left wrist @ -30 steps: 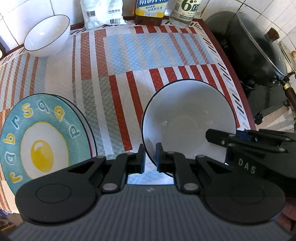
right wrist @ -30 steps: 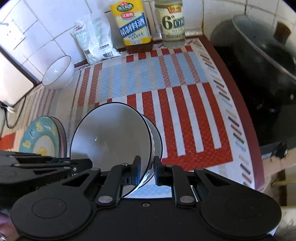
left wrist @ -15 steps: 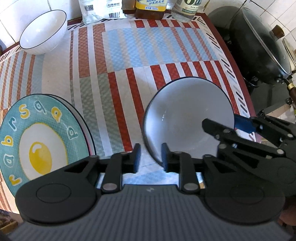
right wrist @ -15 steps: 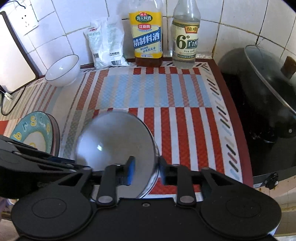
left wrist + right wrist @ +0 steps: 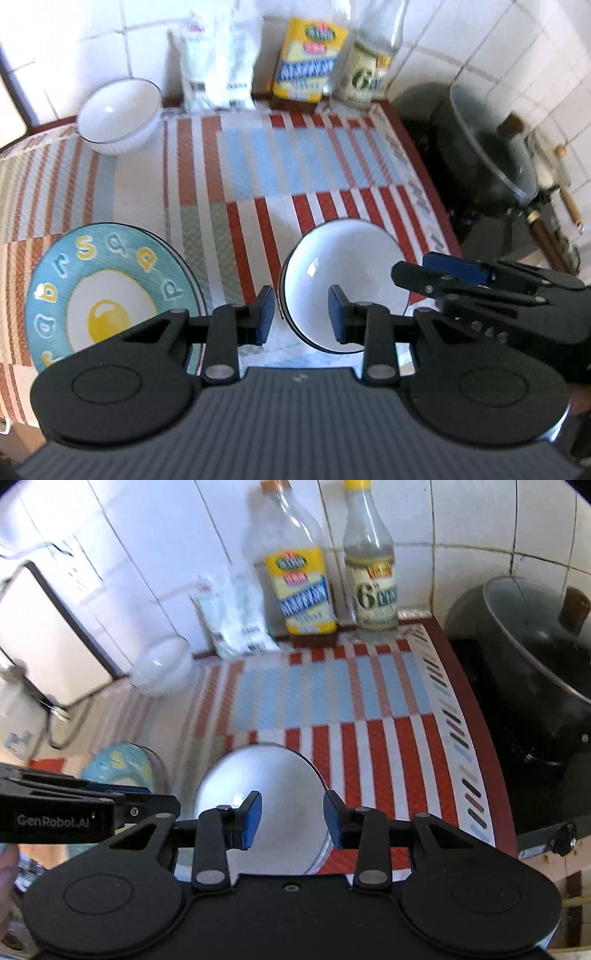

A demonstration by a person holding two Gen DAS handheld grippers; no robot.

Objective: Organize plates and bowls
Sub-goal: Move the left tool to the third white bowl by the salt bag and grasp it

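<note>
The left tool [image 5: 302, 315] is spread wide with nothing between its blue pads; the rim of the near bowl [image 5: 345, 284] sits in the gap between its fingers without touching either pad. The right tool [image 5: 293, 819] is likewise wide apart and holds nothing, with the same near bowl [image 5: 264, 794] just ahead of and below its fingers. That bowl rests on the striped mat [image 5: 258, 177] covering the surface, and a second dark rim at its lower edge suggests another bowl under it, though I cannot tell for sure. Seen from the left tool, the right tool [image 5: 443, 273] reaches in from the right, close to the bowl's far right edge.

Just left of the left tool lies the egg plate [image 5: 107, 295], with at least one more plate edge showing beneath it. Far ahead and to the left, near the tiled wall, stands the far bowl [image 5: 120, 114], well apart from both tools. Ahead along the wall are one white bag [image 5: 216, 74] and two bottles: the yellow-label bottle [image 5: 299, 587] and the clear bottle [image 5: 373, 576]. To the right, off the mat, sits one black wok [image 5: 535, 664] with a glass lid.
</note>
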